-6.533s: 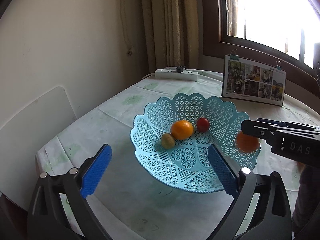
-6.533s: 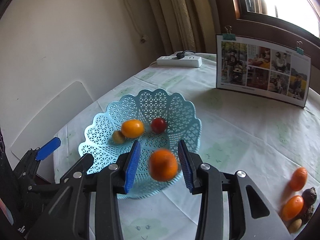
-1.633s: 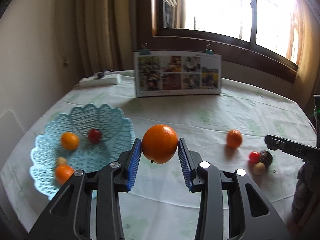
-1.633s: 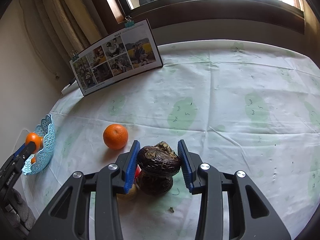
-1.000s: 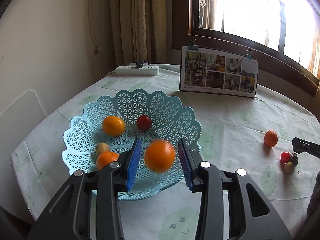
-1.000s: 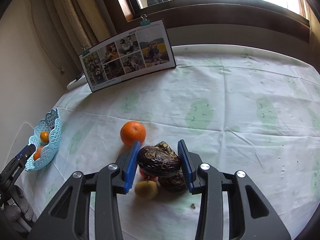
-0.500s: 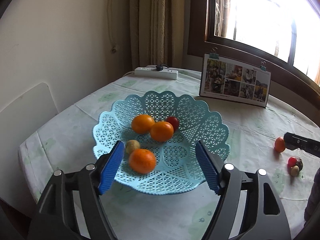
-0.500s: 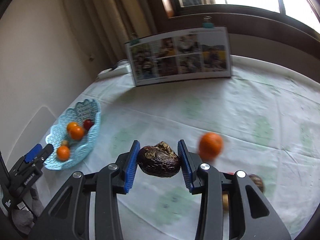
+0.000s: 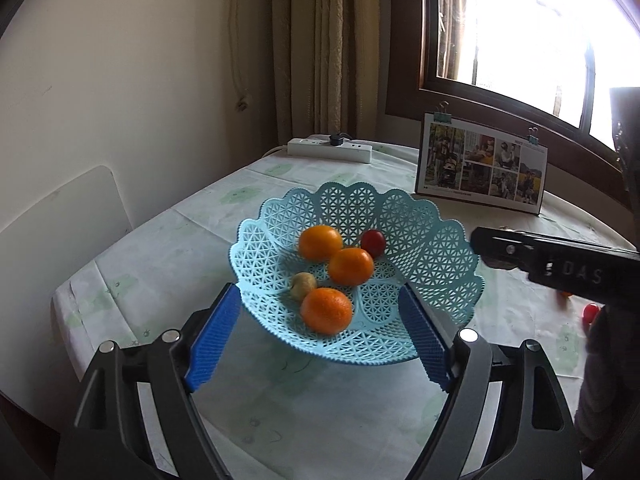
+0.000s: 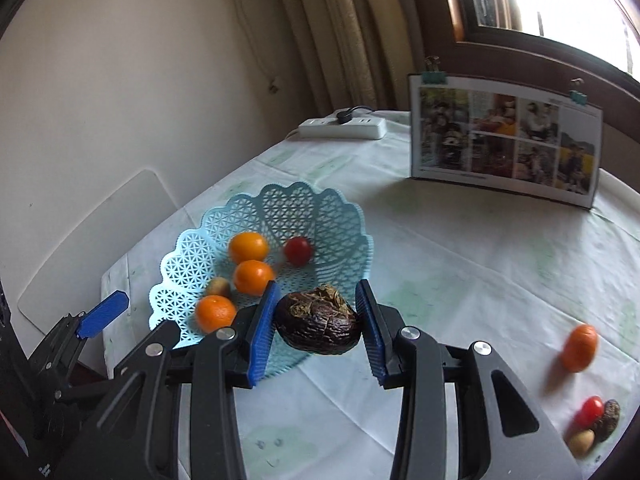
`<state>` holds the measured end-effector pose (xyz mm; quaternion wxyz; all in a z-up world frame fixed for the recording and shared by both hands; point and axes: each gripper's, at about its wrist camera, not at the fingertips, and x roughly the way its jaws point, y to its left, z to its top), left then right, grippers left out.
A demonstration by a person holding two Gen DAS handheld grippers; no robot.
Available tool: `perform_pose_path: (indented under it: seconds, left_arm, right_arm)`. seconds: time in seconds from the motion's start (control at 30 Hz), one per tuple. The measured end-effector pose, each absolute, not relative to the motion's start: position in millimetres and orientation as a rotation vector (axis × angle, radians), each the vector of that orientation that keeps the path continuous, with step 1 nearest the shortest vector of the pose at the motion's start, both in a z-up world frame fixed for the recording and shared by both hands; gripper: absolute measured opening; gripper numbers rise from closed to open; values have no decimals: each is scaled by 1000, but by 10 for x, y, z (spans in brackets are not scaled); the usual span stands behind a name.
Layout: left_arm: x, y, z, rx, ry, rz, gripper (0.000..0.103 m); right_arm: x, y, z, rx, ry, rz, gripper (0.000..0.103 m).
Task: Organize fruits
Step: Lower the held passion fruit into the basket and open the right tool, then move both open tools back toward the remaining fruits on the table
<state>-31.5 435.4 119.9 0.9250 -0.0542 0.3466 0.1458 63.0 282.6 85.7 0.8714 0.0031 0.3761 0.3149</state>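
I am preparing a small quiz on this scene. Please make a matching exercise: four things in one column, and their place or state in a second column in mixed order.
Things:
1. dark wrinkled fruit
2. left claw
3. red fruit
4. power strip

Places or states:
A. inside the blue basket
B. open and holding nothing
C. at the far table edge, near the curtain
D. clamped in the right claw

Pairs: 1-D, 2-B, 3-A, 4-C

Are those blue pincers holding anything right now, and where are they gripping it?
The right gripper holds a dark wrinkled fruit, pads pressing its two opposite sides. The left gripper is open and empty, in front of the blue basket.
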Motion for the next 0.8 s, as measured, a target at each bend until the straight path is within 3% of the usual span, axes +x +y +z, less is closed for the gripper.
perform_pose_path:
  seconds: [0.67, 0.8]
  left_arm:
    - [-329, 4420, 1195, -124, 715, 329, 88]
    - [-306, 4307, 1232, -99, 701, 326, 97]
  right_arm:
    - [668, 2775, 817, 58, 808, 636, 42]
    - [663, 2618, 807, 74, 804, 615, 48]
